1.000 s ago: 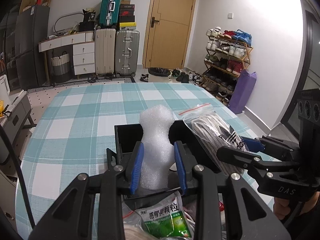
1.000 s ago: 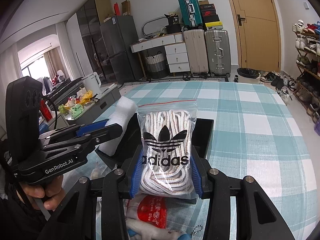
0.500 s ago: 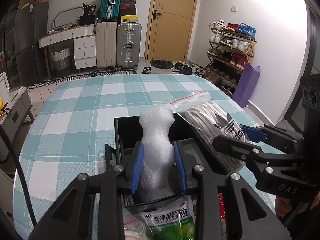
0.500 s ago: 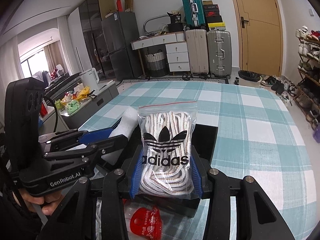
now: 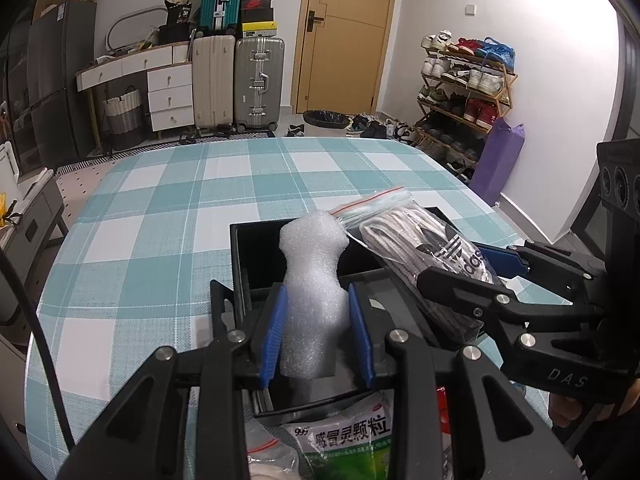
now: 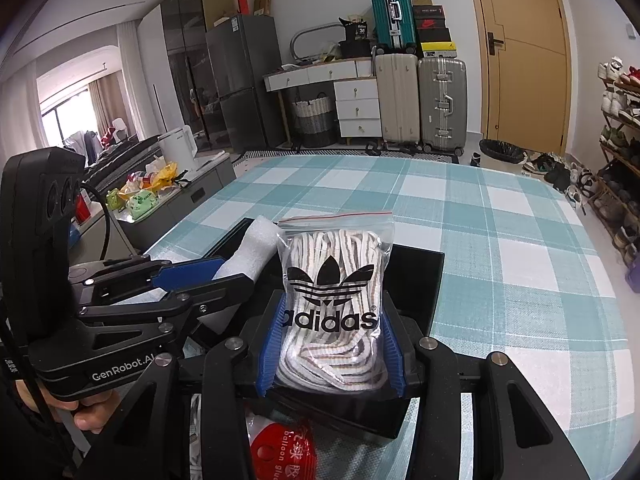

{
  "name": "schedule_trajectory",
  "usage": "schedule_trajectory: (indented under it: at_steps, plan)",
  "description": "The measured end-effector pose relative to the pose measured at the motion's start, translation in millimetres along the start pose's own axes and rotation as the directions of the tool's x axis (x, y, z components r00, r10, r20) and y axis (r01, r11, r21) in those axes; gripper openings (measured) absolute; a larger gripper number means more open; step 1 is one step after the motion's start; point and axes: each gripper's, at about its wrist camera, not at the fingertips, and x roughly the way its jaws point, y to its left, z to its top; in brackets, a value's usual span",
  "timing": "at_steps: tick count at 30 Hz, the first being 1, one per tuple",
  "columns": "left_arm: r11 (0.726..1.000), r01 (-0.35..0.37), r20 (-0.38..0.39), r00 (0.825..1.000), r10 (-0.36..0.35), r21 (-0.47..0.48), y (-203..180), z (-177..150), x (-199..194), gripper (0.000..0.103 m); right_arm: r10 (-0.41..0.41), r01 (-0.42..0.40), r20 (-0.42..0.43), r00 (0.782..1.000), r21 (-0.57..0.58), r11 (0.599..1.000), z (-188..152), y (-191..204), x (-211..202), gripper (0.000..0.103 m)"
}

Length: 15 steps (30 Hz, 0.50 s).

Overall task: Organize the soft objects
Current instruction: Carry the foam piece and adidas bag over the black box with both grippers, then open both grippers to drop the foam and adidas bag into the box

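Observation:
My left gripper (image 5: 316,332) is shut on a white foam roll (image 5: 314,280), held upright over a black open box (image 5: 244,252) on the checked tablecloth. To its right, my right gripper (image 6: 330,344) is shut on a clear zip bag of white laces with an adidas logo (image 6: 332,304), also above the box (image 6: 420,276). In the left wrist view the bag (image 5: 424,252) leans against the foam's top. In the right wrist view the foam roll (image 6: 252,252) and the left gripper (image 6: 200,276) show at the left.
A green-and-white sachet (image 5: 344,444) and a small zip bag (image 5: 268,456) lie at the near table edge, with a red packet (image 6: 280,452) beside them. The teal checked table (image 5: 200,208) stretches beyond the box. Suitcases, drawers and a shoe rack stand behind.
Both grippers have sunk a little toward the box with their loads. The lace bag now leans against the foam roll's top.

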Motion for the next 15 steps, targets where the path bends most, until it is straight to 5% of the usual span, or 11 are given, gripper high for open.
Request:
schedule_trajectory:
  at_steps: [5,8,10,12,15]
  plan:
    - [1.0,-0.002,-0.005,1.0,0.002,0.002,0,-1,-1,0.031,0.002,-0.002,-0.005,1.0,0.001,1.0,0,-1,1,0.049]
    - [1.0,0.004,-0.01,1.0,-0.004,0.002,0,-1,-1,0.032,-0.007,0.007,0.011,1.0,0.004,1.0,-1,-1,-6,0.062]
    - [1.0,0.013,-0.007,1.0,-0.013,0.003,-1,-2,-4,0.038,-0.016,0.015,0.032,0.999,0.009,1.0,-2,-3,-13,0.072]
    - [1.0,0.015,0.006,1.0,-0.015,0.005,-1,-2,-9,0.058,-0.025,0.025,0.042,0.999,0.009,1.0,-2,-5,-19,0.078]
    - [1.0,0.008,0.027,1.0,-0.009,0.012,-4,-2,-16,0.058,-0.05,0.049,0.056,0.997,0.017,0.999,-4,-9,-26,0.085]
